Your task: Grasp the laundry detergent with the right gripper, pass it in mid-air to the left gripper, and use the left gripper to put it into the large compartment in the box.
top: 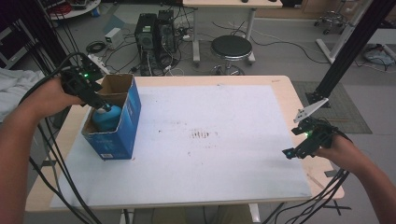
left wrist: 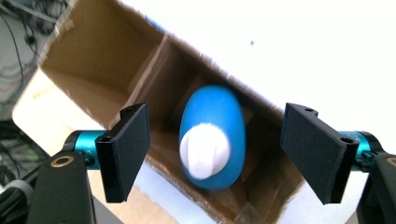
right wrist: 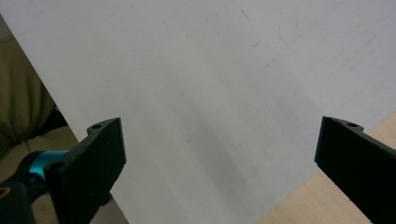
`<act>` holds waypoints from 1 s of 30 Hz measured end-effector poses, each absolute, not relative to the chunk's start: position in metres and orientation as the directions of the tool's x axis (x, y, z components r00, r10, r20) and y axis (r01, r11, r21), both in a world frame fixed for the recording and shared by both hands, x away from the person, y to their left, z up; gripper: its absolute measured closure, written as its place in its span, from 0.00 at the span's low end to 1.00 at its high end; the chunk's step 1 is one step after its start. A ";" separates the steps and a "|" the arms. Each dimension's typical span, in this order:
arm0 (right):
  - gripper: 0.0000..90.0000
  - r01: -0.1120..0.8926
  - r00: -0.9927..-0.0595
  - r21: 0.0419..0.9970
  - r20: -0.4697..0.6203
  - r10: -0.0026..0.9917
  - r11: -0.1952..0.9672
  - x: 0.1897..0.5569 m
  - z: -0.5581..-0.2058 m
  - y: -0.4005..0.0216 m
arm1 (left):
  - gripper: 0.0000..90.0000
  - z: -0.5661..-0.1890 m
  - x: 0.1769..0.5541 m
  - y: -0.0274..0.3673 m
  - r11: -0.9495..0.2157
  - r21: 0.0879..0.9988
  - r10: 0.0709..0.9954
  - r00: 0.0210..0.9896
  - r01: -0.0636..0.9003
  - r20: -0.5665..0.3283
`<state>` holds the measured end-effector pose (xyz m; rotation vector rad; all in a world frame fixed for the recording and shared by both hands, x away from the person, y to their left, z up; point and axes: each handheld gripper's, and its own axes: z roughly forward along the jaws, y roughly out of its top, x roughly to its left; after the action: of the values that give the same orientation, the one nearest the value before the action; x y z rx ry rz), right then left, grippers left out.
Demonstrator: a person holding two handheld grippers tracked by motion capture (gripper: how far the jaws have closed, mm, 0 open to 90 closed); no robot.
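Observation:
A blue cardboard box [top: 122,133] stands open-topped at the left of the white sheet [top: 210,140]. Inside it stands a blue bottle [top: 105,120] with a white cap. In the left gripper view the bottle [left wrist: 219,116] sits upright in the brown interior of the box [left wrist: 93,60]. My left gripper [top: 102,103] hovers just above the box mouth. Its jaws [left wrist: 217,114] stand open on either side of the bottle, with clear gaps between pads and bottle. My right gripper [top: 290,151] rests low at the right edge of the sheet, open [right wrist: 219,126] with nothing between its pads.
The wooden table [top: 285,86] shows around the sheet's edges. Behind the table are a black stool [top: 231,48], computer towers [top: 155,35] and cables on the floor. A black frame post [top: 348,51] rises at the back right. Cables trail from both grippers off the front.

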<state>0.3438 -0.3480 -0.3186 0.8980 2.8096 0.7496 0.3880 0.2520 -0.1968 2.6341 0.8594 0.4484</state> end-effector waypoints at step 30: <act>0.01 0.497 -0.834 0.501 0.049 0.550 0.709 0.345 -0.309 -0.331 | 0.08 -0.205 0.410 0.121 -0.891 0.384 0.332 0.925 0.243 0.186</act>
<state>0.3446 -0.3306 -0.3089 0.8629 2.8069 0.7768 0.4103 0.1210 -0.2048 2.7253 0.4208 0.3512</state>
